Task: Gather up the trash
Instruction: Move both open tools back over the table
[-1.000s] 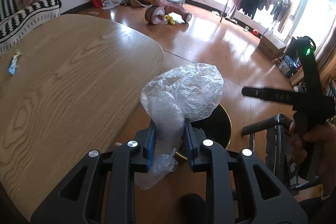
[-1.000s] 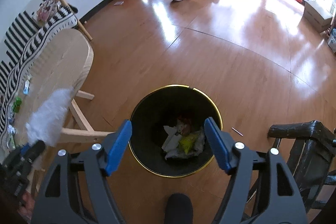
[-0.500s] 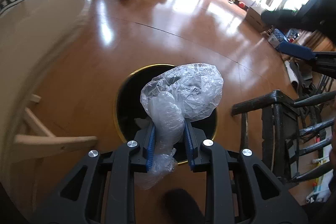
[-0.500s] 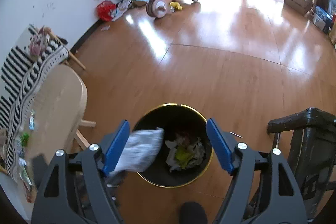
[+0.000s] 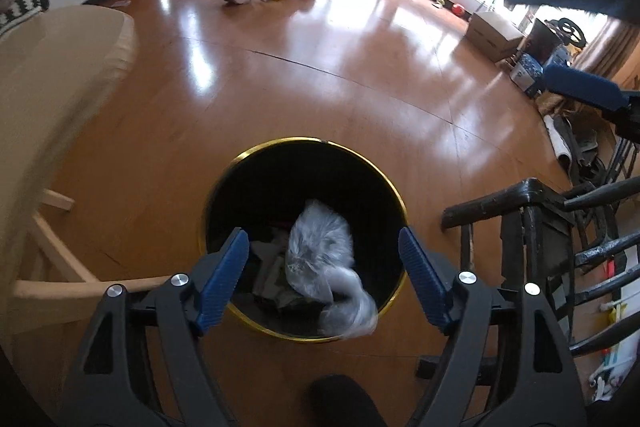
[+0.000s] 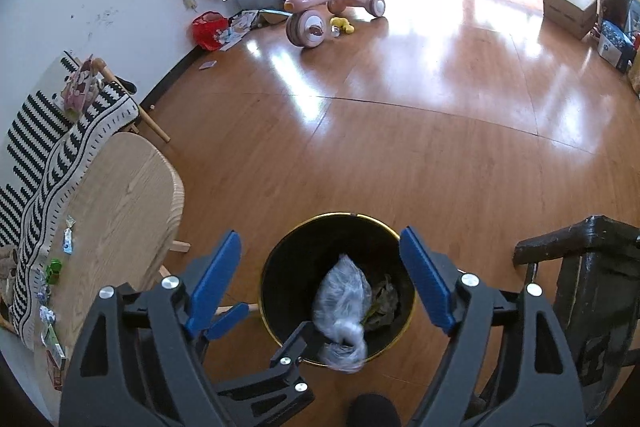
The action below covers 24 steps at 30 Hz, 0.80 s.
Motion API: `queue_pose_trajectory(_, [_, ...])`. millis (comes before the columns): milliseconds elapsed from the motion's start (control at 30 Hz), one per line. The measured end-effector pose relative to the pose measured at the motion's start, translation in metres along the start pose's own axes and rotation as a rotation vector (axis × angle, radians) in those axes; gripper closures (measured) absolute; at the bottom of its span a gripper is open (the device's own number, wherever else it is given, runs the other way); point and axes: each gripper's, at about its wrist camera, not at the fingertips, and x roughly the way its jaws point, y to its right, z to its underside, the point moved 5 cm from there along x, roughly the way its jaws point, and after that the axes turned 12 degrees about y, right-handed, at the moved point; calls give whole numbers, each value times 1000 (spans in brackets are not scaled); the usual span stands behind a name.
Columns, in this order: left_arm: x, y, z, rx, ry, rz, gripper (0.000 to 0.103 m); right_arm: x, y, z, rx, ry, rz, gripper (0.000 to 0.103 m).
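The bag [image 5: 320, 251] of clear crinkled plastic is dropping into the bin [image 5: 296, 147], its bulk inside the black interior and its tail blurring over the near rim. In the right wrist view the bag [image 6: 342, 293] is lying over other scraps at the bin's [image 6: 280, 267] bottom. The bin, black with a gold rim, is standing on the wooden floor [image 5: 320, 75], between the pale surface [image 5: 52, 67] and a dark chair [image 5: 532, 203].

The left tool [image 5: 322, 277] is hanging right above the bin; its jaws have just been opening and are now standing wide and released, the bag below them and touching neither blue pad. The right tool [image 6: 320, 277] is also hanging released over the bin, its jaws having just been opening a little, nothing gripped between them. In that view the left tool [image 6: 260, 323] is showing low, beside the bin's near rim.

Small wrappers [image 6: 67, 241] are lying along the surface's [image 6: 128, 203] far edge. A pink tricycle [image 6: 320, 3] is standing well apart on the floor.
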Motion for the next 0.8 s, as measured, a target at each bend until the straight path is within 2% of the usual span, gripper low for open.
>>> queue_pose_trajectory(67, [-22, -12, -5, -6, 23, -18, 28, 1, -12, 0, -2, -3, -24, 24])
queue_pose_trajectory(200, [-88, -50, -14, -40, 91, -83, 24, -1, -63, 7, -38, -15, -101, 24])
queue_pose_trajectory(367, [-201, -124, -5, -110, 183, -245, 17, -8, -152, 27, -123, -44, -227, 22])
queue_pose_trajectory(500, [-297, -203, 30, -238, 246, -398, 15, -24, -246, 62, -250, -69, -343, 22])
queue_pose_trajectory(633, [-369, -270, 76, -270, 267, -555, 12, -44, -329, 103, -354, -103, -461, 19])
queue_pose_trajectory(733, [-404, -312, 110, -274, 251, -622, 12, -53, -385, 141, -421, -138, -527, 17])
queue_pose_trajectory(800, [-422, -333, 127, -282, 246, -632, 12, -56, -416, 164, -469, -162, -553, 17])
